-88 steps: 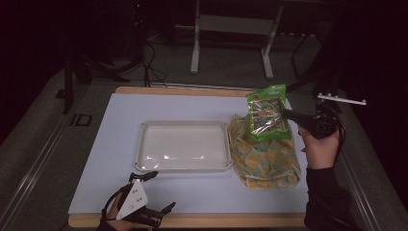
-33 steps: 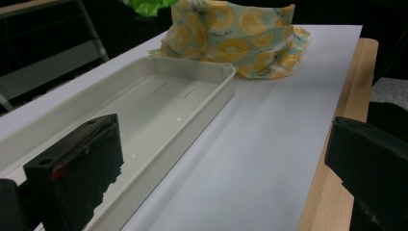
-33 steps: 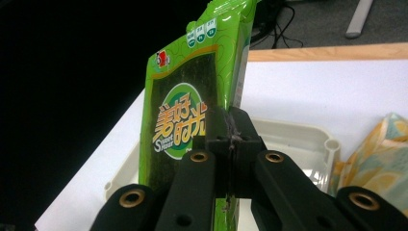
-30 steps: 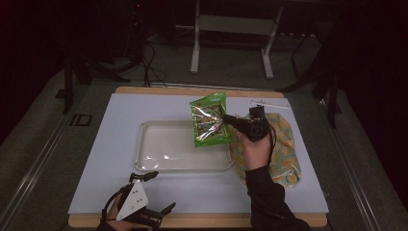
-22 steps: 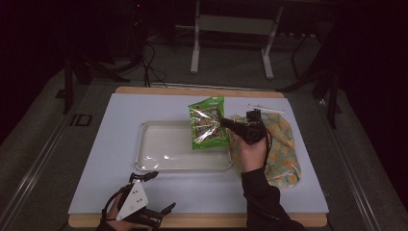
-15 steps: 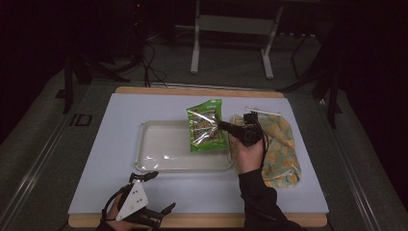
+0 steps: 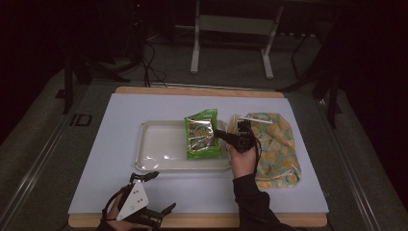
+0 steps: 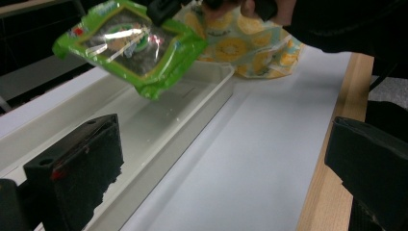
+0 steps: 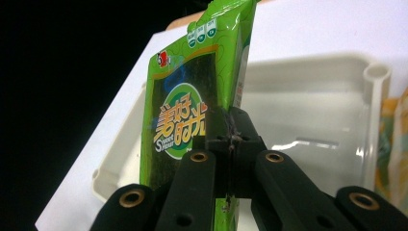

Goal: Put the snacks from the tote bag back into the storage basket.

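Observation:
A green snack packet (image 7: 201,134) (image 8: 130,42) (image 9: 192,101) hangs over the right end of the white tray (image 7: 161,150) (image 8: 192,103) (image 9: 308,115), its lower edge close to the tray floor. My right gripper (image 7: 219,134) (image 9: 232,139) is shut on the packet's edge, held by a hand (image 7: 242,161) in a dark sleeve. My left gripper (image 7: 151,214) rests at the table's front edge, left of centre. Its jaws stand wide apart with nothing between them, and one of its pads (image 8: 79,168) faces the tray.
A yellow lemon-print bag (image 7: 272,144) (image 8: 240,43) lies flat on the pale mat (image 7: 288,192) right of the tray. The mat sits on a wooden board (image 7: 192,91). A table frame (image 7: 231,29) and cables stand on the dark floor beyond.
My right gripper carried the green packet leftward from above the lemon-print bag to over the tray's right end and lowered it. The left gripper has not moved.

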The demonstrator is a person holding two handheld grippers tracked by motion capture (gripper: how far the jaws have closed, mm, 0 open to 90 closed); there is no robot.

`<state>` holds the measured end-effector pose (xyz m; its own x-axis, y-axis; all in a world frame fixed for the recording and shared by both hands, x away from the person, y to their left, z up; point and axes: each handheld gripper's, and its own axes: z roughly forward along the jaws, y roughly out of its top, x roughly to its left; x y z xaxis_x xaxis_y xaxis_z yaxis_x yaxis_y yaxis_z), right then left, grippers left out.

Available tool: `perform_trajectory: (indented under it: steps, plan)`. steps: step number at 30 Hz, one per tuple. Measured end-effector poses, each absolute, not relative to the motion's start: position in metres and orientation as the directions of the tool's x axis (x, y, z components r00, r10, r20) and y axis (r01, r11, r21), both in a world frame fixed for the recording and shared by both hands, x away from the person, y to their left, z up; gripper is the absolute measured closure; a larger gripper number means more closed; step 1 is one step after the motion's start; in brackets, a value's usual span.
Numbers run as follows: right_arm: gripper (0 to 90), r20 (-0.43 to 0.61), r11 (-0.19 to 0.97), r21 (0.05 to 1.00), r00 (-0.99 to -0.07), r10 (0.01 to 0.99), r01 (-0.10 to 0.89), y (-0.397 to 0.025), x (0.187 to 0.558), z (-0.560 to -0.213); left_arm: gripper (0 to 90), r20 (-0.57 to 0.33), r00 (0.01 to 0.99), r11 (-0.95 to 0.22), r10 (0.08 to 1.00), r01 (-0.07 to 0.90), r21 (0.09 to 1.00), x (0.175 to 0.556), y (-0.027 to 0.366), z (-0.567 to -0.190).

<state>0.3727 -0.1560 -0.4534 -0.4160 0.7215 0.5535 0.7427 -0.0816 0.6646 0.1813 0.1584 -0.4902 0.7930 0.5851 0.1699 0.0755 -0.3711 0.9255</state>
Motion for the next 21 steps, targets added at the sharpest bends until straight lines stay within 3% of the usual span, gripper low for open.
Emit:
perform_trajectory:
  steps: [21]
  plan:
    - [89.2,0.562,-0.08,0.6,-0.348,0.75,0.796,-0.155,0.372,-0.494,0.4,0.175,0.795,-0.376,0.581,0.072,0.924,0.181,0.158,-0.49]
